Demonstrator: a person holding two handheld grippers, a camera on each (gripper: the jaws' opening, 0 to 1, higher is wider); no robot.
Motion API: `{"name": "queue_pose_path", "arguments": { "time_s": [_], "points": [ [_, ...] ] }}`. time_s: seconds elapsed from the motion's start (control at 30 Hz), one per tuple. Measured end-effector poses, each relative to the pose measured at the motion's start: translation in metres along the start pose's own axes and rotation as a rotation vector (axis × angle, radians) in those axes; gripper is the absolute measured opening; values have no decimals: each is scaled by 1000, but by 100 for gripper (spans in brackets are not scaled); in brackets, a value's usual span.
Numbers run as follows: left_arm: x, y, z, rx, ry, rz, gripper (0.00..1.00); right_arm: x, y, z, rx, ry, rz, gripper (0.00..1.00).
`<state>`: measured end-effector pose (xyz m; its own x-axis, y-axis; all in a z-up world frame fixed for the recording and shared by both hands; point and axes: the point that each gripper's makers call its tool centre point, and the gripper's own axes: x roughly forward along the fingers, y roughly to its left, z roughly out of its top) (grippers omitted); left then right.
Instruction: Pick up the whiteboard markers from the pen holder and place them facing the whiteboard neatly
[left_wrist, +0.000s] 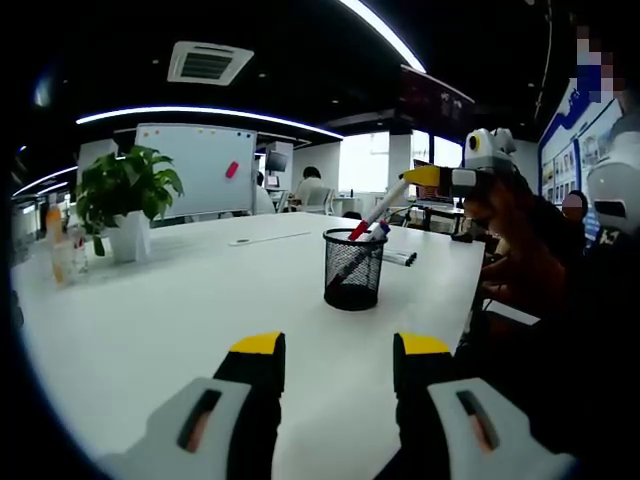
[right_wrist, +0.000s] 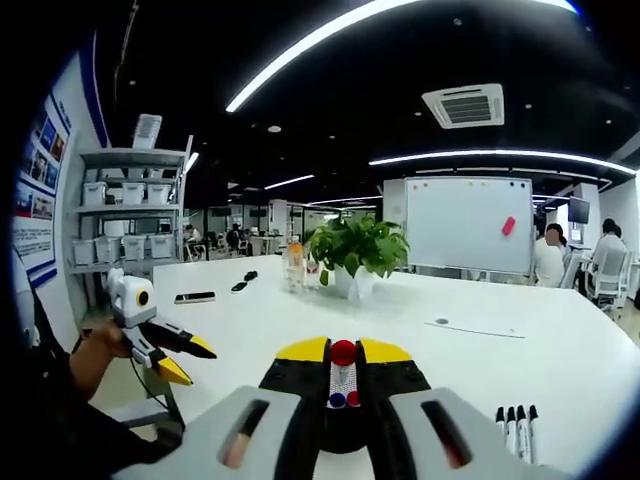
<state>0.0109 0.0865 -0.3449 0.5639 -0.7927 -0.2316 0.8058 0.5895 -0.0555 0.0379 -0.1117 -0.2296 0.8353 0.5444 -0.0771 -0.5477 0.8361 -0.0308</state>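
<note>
A black mesh pen holder (left_wrist: 353, 270) stands on the white table (left_wrist: 180, 310), with markers sticking out of it. My right gripper (left_wrist: 414, 178) hangs above it, shut on a red-capped marker (left_wrist: 378, 212) that slants up out of the holder. In the right gripper view, that gripper (right_wrist: 343, 352) pinches the red-capped marker (right_wrist: 343, 372) between its yellow tips, and a blue and a red cap show just below. My left gripper (left_wrist: 340, 346) is open and low over the table, short of the holder; it also appears as the left gripper (right_wrist: 192, 362) held in a hand. Several markers (right_wrist: 516, 430) lie side by side.
A whiteboard (right_wrist: 468, 225) stands beyond the table's far end, with a potted plant (right_wrist: 355, 252) in a white pot in front of it. Bottles (left_wrist: 58, 255) stand near the plant. A phone (right_wrist: 194, 297) lies on the table. People sit at desks behind.
</note>
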Motion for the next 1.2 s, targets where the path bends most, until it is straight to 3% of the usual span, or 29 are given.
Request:
{"name": "queue_pose_path", "arguments": {
  "time_s": [1.2],
  "points": [
    [0,0,-2,-1,3,0,45,-19,-21,7,20,-48,-55,13]
  ]
}}
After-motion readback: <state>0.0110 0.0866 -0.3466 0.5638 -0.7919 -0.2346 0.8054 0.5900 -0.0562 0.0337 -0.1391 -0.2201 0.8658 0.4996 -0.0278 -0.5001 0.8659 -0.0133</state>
